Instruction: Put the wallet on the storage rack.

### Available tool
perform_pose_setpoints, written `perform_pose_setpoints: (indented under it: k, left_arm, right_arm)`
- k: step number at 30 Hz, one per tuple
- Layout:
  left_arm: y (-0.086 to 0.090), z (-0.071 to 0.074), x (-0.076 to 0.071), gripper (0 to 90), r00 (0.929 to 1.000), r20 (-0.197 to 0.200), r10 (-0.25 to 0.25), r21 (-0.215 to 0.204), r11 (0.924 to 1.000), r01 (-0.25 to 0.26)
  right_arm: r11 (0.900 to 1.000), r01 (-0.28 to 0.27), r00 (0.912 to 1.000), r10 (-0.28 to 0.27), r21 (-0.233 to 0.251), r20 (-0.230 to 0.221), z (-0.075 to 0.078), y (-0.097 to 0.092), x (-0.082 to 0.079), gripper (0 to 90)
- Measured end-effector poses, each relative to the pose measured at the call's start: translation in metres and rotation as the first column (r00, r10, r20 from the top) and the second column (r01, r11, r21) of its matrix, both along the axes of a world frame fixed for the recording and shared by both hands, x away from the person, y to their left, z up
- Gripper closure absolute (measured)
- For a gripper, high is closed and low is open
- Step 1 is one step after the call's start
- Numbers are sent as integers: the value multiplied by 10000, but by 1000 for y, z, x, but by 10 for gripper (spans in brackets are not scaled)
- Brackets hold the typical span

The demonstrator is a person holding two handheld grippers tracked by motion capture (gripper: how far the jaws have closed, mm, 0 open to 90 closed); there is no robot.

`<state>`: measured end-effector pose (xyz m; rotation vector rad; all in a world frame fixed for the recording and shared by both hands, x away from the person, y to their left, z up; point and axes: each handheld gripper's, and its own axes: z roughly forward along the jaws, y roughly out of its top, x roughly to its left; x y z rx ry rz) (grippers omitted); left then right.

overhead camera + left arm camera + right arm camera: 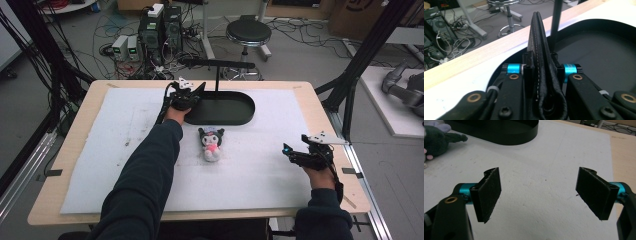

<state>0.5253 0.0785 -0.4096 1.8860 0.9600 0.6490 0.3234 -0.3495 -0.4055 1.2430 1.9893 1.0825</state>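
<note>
Clamping a folded black leather strap (541, 75) over the black oval tray (235, 117), the left gripper (186, 96) seems mid-placement; next, probably lowering and releasing. The plush toy (211, 144) lies mid-mat. The right gripper (539, 192) hovers wide open, empty.

Strap (541, 67) ends: we lose them past the left gripper view's bottom edge.
Plush toy (436, 141): cut off by the right gripper view's left edge.

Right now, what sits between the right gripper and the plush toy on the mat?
Nothing: in the high view, only bare white mat separates the open right gripper from the plush toy. The right gripper view shows the same bare mat between and ahead of its jaws.
</note>
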Motion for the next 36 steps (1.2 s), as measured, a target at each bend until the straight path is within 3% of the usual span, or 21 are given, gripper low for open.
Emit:
perform_pose_setpoints:
  k: [1,3,7,13,14,15,17,20,26,32,36]
  left_arm:
    - [0,0,0,743,9999,-142,-2,-141,9999,0]
    - [2,2,-2,637,9996,-284,-32,-445,9990,20]
    - [8,4,-8,548,9969,-782,-16,-973,9952,-60]
    - [10,8,-22,599,9965,-791,-254,-1423,9897,139]
    - [10,9,-24,651,9964,-771,-342,-1340,9907,236]
    - [9,10,-26,717,9973,-603,-416,-1002,9943,355]
    - [6,11,-28,757,9987,-331,-395,-459,9982,379]
    - [4,13,-28,777,9998,110,191,-36,9998,-191]
    - [4,16,-22,782,9937,605,942,741,9924,-986]
    - [1,15,-19,781,9951,632,758,674,9945,-800]
    - [-3,10,-21,761,9993,117,364,111,9993,-365]
  right_arm:
    - [10000,0,10000,0,0,0,0,0,0,208]
    - [10000,-39,10000,39,-5,0,0,1,0,207]
    - [9999,-95,10000,95,-35,5,0,3,0,207]
    - [9998,-184,9998,185,-96,59,2,5,-1,207]
    - [9998,-186,9998,186,-79,64,2,5,-1,207]
    - [9998,-183,9998,184,-77,73,2,5,-1,208]
    - [9998,-167,9998,167,-60,49,2,5,-1,207]
    - [9997,-214,9997,215,-87,68,2,5,-1,208]
    - [9997,-223,9997,223,-75,31,2,5,-1,208]
    - [9998,-205,9998,205,-66,-32,0,4,0,207]
    - [9997,-248,9997,248,-86,-21,0,5,0,207]
